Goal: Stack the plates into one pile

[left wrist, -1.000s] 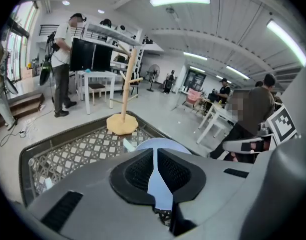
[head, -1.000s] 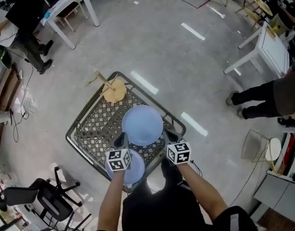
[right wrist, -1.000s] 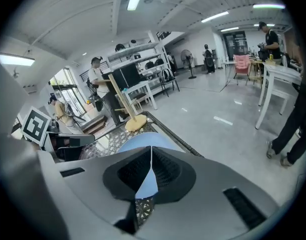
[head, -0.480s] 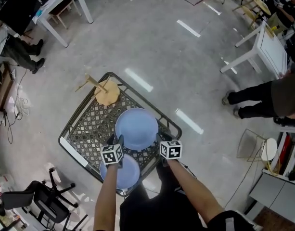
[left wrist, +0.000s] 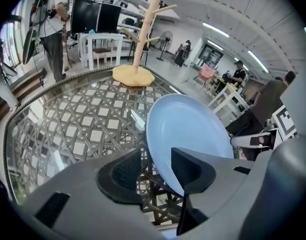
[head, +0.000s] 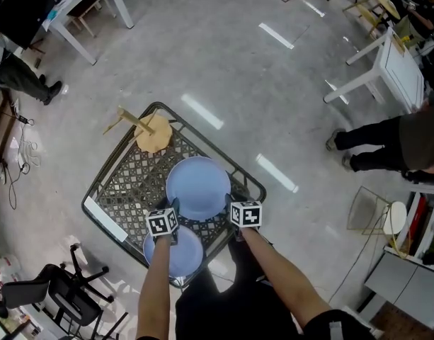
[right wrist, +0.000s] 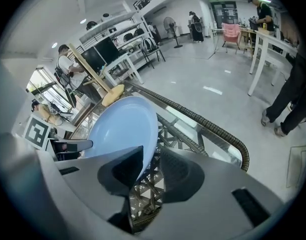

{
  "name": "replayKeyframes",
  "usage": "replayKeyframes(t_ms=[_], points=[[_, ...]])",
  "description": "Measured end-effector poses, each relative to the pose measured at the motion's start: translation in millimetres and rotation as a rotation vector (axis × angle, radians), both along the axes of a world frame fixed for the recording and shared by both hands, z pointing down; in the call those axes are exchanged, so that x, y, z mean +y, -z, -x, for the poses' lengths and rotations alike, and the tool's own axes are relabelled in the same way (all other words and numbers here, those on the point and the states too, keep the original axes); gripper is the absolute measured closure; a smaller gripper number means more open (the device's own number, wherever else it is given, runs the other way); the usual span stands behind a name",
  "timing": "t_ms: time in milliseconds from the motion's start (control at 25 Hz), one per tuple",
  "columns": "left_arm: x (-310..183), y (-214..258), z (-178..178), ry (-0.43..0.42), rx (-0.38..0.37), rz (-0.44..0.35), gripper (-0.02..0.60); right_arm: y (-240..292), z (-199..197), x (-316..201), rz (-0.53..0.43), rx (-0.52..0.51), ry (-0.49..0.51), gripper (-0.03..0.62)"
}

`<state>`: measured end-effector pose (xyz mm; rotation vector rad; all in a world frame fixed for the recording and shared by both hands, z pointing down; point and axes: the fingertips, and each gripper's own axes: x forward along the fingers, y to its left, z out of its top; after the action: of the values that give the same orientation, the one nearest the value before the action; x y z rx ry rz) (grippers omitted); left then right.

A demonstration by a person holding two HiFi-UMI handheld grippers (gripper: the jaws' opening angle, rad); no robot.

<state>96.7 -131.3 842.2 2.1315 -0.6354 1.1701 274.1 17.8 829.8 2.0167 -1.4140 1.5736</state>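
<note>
A light blue plate (head: 198,188) sits low on the woven, glass-topped table (head: 103,217), between my two grippers. Its near-left rim (left wrist: 187,129) passes between the jaws of my left gripper (head: 173,205) (left wrist: 156,166), with a clear gap beside one pad. Its right rim (right wrist: 120,129) runs between the jaws of my right gripper (head: 231,198) (right wrist: 152,166), also loose. Both pairs of jaws have just been opening and stand open around the rim. A second blue plate (head: 180,255) lies at the table's near edge, partly under my left arm.
A wooden peg stand (head: 151,132) (left wrist: 135,74) stands on the table's far corner. An office chair (head: 75,289) is at the near left. White tables (head: 386,69) and a standing person (head: 393,144) are to the right, a wire rack (head: 376,214) near them.
Both hands have come down with the blue plate to the table. Both grippers, shut on its rim a second ago, now stand open.
</note>
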Motion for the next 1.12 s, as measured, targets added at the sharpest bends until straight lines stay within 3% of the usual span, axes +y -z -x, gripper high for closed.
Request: replayKeyframes(t_ms=[120, 320, 760, 1120], points=[[0, -7, 5, 0.008, -0.028, -0.006, 0.408, -6, 2, 4, 0.011, -0.021, -0.011, 0.508], [1, -9, -2, -0.007, -0.02, -0.012, 0.505, -11, 2, 2, 0.008, -0.047, -0.008, 0.549], [0, 21, -10, 0.041, 0.037, -0.049, 0.522, 7, -1, 5, 0.007, -0.03, 0.023, 0.553], [3, 72, 9, 0.112, 0.094, -0.109, 0.523, 51, 7, -8, -0.08, -0.001, 0.119, 0.553]])
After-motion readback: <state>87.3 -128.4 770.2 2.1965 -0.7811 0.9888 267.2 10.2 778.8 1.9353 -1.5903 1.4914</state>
